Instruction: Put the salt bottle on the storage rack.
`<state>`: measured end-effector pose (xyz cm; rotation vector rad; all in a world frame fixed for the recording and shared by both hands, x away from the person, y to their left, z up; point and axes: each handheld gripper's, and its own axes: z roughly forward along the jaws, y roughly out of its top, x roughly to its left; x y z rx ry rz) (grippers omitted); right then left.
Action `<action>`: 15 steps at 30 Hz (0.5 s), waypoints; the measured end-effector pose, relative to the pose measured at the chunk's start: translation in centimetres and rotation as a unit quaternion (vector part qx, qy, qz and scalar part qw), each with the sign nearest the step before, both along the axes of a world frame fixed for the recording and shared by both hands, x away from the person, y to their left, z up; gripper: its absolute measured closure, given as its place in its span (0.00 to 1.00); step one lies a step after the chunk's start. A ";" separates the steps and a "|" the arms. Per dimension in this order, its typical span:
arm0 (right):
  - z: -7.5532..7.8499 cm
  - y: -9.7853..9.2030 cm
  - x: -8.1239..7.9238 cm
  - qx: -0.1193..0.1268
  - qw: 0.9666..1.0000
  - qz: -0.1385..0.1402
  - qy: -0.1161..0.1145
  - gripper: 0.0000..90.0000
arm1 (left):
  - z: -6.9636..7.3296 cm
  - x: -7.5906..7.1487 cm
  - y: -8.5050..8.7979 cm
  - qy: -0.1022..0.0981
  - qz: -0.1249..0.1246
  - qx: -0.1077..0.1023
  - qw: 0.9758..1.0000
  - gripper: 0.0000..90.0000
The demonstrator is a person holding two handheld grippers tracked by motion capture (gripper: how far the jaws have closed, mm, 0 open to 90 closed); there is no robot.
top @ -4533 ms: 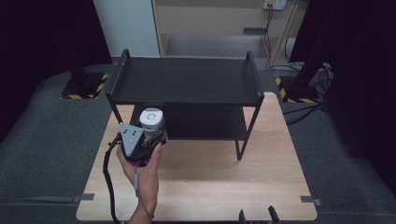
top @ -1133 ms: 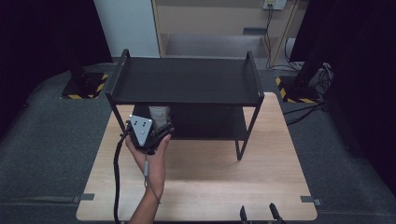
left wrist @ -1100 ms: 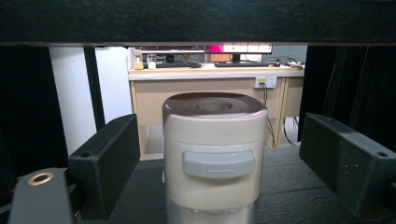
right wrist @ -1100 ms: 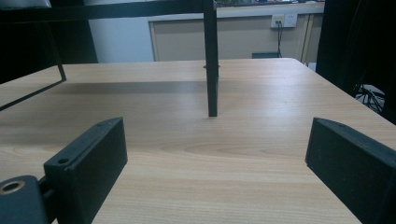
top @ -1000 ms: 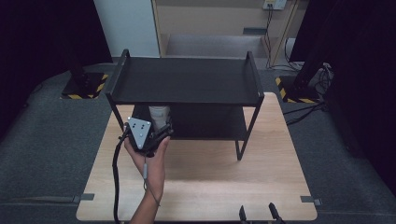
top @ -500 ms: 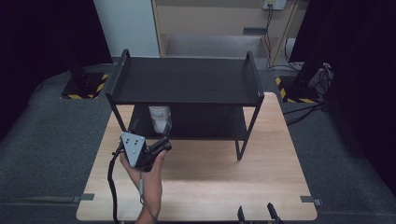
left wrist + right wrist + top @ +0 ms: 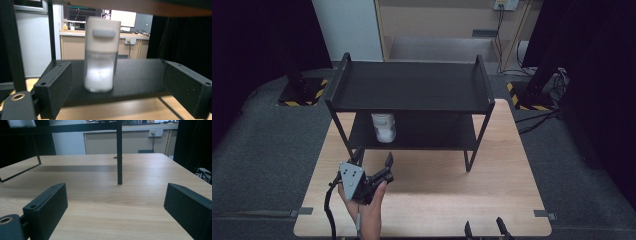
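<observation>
Now released: the white jar (image 7: pixel 383 127) stands alone on the rack's lower shelf (image 7: pixel 427 131).
Left gripper (image 7: pixel 373 159) has backed off over the worktop (image 7: pixel 437 190), jaws just opened and empty; placing looks done. Right gripper (image 7: pixel 115 212) rests open.

The white container (image 7: pixel 383 127) is standing on the black rack's (image 7: pixel 412 87) lower shelf, and the top shelf is hiding its upper part in the high view. In the left gripper view the container (image 7: pixel 101 53) is showing blurred. Below the rack, the table's near edge is cutting off the right gripper (image 7: pixel 485 230).
</observation>
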<state>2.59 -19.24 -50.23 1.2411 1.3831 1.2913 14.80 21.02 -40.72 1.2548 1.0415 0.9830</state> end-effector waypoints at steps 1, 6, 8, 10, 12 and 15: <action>0.0 0.0 0.0 0.000 1.000 0.001 -0.001 0.06 | -0.3 -0.2 0.1 0.001 0.000 -0.002 1.000 0.10; 0.2 0.0 0.1 -0.001 1.000 0.006 -0.001 0.06 | -2.1 -1.6 1.2 0.012 -0.015 -0.008 1.000 0.10; 0.2 0.0 0.2 0.000 1.000 0.008 -0.002 0.06 | -2.7 -2.1 1.4 0.015 -0.020 0.003 1.000 0.10; 0.2 0.1 0.3 0.000 1.000 0.009 -0.004 0.06 | -3.2 -2.6 1.6 0.024 -0.025 0.011 0.999 0.10; 0.3 0.2 0.3 0.001 1.000 0.010 -0.005 0.06 | -3.8 -3.1 2.0 0.029 -0.029 0.012 0.999 0.10; 0.4 0.2 0.5 0.003 1.000 0.015 -0.006 0.06 | -4.3 -3.6 2.4 0.036 -0.031 0.018 0.999 0.10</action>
